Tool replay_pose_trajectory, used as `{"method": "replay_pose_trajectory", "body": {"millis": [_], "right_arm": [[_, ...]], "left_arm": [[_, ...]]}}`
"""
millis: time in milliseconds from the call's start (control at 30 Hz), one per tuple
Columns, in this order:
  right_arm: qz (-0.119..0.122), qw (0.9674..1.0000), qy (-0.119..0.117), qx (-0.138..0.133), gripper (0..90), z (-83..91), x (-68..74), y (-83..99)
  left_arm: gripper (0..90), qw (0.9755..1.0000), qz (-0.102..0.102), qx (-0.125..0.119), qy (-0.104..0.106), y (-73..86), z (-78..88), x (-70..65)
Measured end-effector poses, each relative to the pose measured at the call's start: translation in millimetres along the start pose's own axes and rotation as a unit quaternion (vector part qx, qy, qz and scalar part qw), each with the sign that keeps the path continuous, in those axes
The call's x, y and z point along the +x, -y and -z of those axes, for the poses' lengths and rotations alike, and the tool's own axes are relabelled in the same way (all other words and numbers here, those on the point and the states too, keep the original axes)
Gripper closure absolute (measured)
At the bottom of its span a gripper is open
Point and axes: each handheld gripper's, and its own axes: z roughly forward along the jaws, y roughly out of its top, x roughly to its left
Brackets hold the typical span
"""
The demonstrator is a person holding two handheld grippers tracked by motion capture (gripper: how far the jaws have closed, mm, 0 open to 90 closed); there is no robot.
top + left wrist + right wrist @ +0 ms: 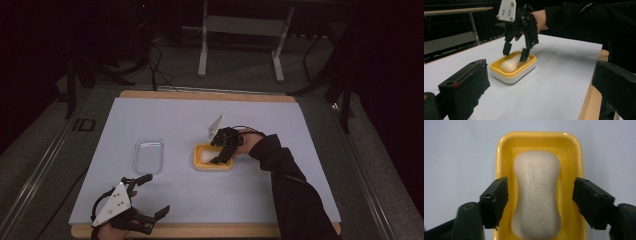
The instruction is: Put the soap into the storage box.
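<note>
Right gripper view puts my right gripper point(540, 202) over the bar of soap point(537, 195), jaws spread to either side of it and not touching. That soap lies lengthwise in the yellow dish point(501, 152) near mid-table. My worry: the bar looks smooth and rounded, so an off-centre squeeze could make it slip or drag the dish. My left gripper point(147, 195) waits at the near edge, jaws spread, beside the clear lid point(148, 155).

Black sleeve point(295, 192), black hand-held gripper point(223, 150)
</note>
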Motion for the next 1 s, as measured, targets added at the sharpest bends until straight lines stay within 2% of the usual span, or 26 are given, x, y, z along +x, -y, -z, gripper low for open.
{"method": "replay_pose_trajectory", "body": {"millis": [133,200,267,433,533,633,733,800,933,967,1000], "right_arm": [[0.001,0.9999,0.015,-0.003,17.3,10.3,3.9,-2.2],[-0.015,0.9996,0.022,-0.008,13.1,15.5,4.9,-2.3],[-0.024,0.999,0.038,-0.004,11.2,19.5,6.1,-1.4],[-0.059,0.9967,0.055,-0.001,13.1,30.6,6.3,2.5],[-0.08,0.9939,0.076,-0.001,13.3,37.1,7.7,5.4],[-0.116,0.9893,0.088,-0.012,13.2,44.5,7.4,9.0],[-0.142,0.9843,0.102,-0.019,13.1,51.3,8.9,13.1],[-0.154,0.982,0.107,-0.024,13.2,54.9,11.7,16.0],[-0.147,0.9827,0.108,-0.032,13.4,58.8,18.7,21.2],[-0.161,0.9802,0.11,-0.035,13.3,59.9,22.5,25.6],[-0.166,0.9792,0.111,-0.034,13.3,60.0,24.0,27.7]], "left_arm": [[1.1,1.0,-0.001,0.001,-0.001,0.0,-0.4,-0.1],[1.1,1.0,-0.001,0.001,-0.001,0.0,-0.4,0.0],[1.1,1.0,-0.001,0.001,-0.002,0.0,-0.4,0.3],[1.1,1.0,0.0,0.003,-0.002,0.1,-0.8,0.4],[1.1,1.0,0.001,0.003,-0.002,0.1,-1.1,0.3],[1.1,1.0,0.001,0.003,-0.003,0.0,-0.7,0.5],[1.1,1.0,0.002,0.002,-0.003,-0.1,-0.5,0.8],[1.1,1.0,0.002,0.001,-0.002,-0.1,-0.5,0.5],[1.1,1.0,0.001,0.001,-0.002,-0.1,-0.5,0.3],[1.1,1.0,0.002,0.001,-0.003,-0.1,-0.7,0.4],[1.1,1.0,0.002,0.002,-0.003,-0.1,-0.7,0.6]]}}
